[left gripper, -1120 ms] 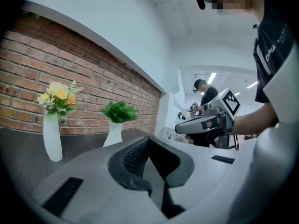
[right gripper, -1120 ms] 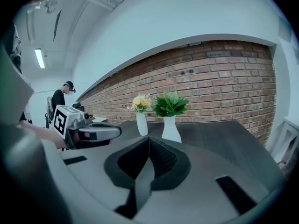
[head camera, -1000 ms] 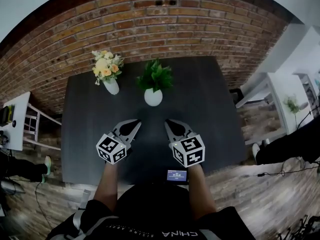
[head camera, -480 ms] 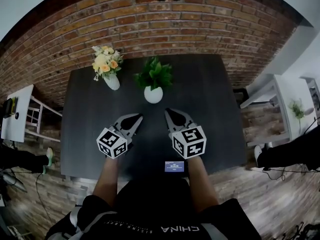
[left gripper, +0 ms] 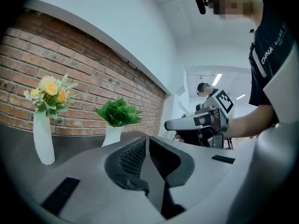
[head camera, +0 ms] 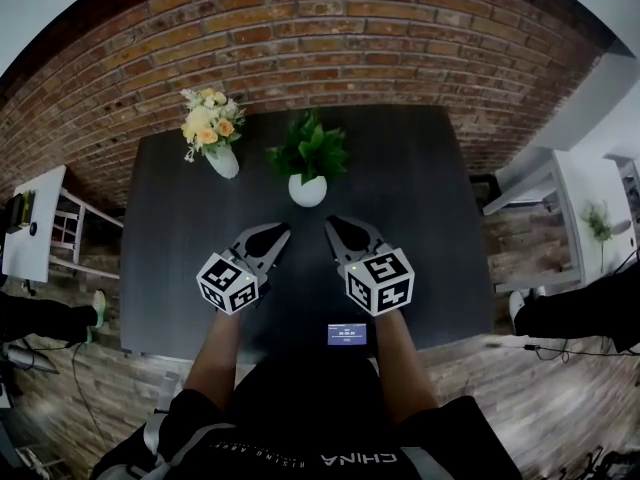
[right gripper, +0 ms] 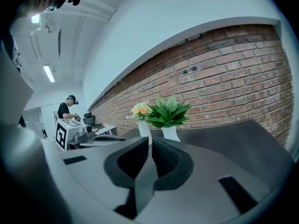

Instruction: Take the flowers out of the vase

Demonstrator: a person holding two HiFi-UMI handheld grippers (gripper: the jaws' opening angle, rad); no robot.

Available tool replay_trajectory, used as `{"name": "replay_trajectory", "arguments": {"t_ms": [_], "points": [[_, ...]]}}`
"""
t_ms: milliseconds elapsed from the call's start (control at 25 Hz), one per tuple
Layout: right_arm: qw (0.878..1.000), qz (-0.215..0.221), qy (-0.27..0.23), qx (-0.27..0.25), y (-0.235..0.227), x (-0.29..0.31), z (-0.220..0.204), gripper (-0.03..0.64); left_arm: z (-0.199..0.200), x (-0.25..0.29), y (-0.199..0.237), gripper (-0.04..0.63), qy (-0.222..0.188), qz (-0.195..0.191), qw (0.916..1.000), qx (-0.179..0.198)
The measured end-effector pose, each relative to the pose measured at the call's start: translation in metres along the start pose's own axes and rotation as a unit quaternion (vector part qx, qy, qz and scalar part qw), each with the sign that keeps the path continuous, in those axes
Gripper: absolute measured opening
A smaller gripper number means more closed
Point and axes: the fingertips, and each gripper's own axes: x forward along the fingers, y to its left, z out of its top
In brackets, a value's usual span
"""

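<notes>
A brick wall (head camera: 400,58) runs along the far edge of the dark worktop (head camera: 430,228), which carries everything that matters here. Over its near half, close to the middle, hang the left tongs (head camera: 274,232) and the right tongs (head camera: 334,224), side by side and pointing toward the far edge. Each gripper view shows its own jaws pressed together with nothing between them.

Past them, near the middle of the far edge, stands a leafy green plant (head camera: 311,146) in a round white pot (head camera: 308,190). It lies almost straight ahead of the tongs and is not the target.

The tall white vase (head camera: 224,161) stands close to the far-left corner, upright, well apart from both tongs. The yellow and orange flowers (head camera: 207,126) fan out above its mouth. From the tongs this bunch lies ahead and to the left, so the left tongs look the nearer and have the clearer path, passing the pot on its left side.

The stems run up and down along the vase. The lift should therefore go straight up, probably with the jaws opened first and closed just above the rim.
</notes>
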Motion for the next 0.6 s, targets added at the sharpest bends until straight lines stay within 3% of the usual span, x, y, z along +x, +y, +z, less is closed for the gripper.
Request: {"name": "replay_trajectory", "arguments": {"t_ms": [120,280,400,600], "points": [[1.0,0.008,0.007,-0.004,-0.005,0.013,0.001,0.009,-0.002,0.013,0.013,0.011,0.0,0.005,1.0,-0.003],[1.0,0.01,0.014,-0.007,-0.018,0.035,0.002,0.019,-0.016,0.04,0.041,0.197,0.031,0.015,0.9994,-0.002],[1.0,0.014,0.025,-0.008,-0.031,0.051,-0.001,0.117,-0.023,0.061,0.066,0.253,0.046,0.033,0.9984,0.005],[1.0,0.01,0.023,-0.012,-0.06,0.078,0.002,0.243,-0.02,0.095,0.1,0.255,0.044,0.056,0.9972,0.022]]}}
